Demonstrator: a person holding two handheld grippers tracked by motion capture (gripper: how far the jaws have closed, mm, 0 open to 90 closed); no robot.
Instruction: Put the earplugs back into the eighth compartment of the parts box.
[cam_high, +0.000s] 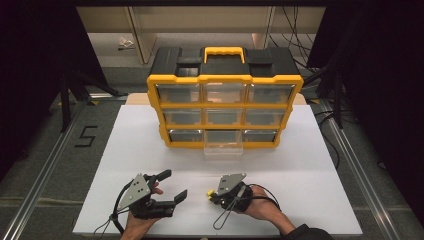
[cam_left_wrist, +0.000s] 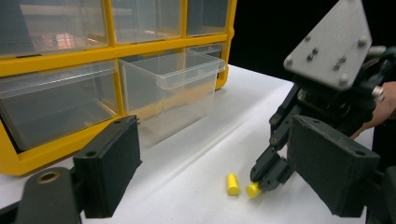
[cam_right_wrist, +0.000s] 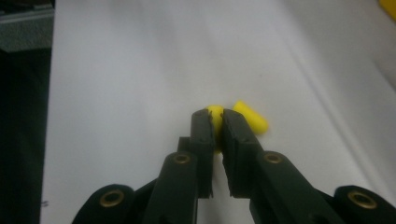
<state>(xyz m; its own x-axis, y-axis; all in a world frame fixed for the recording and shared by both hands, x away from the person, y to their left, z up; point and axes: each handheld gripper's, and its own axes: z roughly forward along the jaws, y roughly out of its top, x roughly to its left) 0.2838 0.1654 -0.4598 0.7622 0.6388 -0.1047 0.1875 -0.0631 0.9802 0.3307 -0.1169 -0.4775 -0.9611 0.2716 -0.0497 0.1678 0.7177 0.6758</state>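
Gripping: my right gripper (cam_right_wrist: 215, 122) is clenched on one yellow plug (cam_right_wrist: 214, 112), low over the white table (cam_high: 310, 165).
Second plug: another yellow plug (cam_right_wrist: 251, 116) lies just beside the right jaw tip, on the table.
Left gripper: my left gripper (cam_high: 170, 186) is spread wide, nothing between the jaws.
Drawer: clear drawer (cam_left_wrist: 173, 88) pulled out of the yellow organizer (cam_high: 224, 78), ahead of both grippers.

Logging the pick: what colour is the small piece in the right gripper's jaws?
Yellow. The small cylinder shows best in the right gripper view, pinched by the right gripper.
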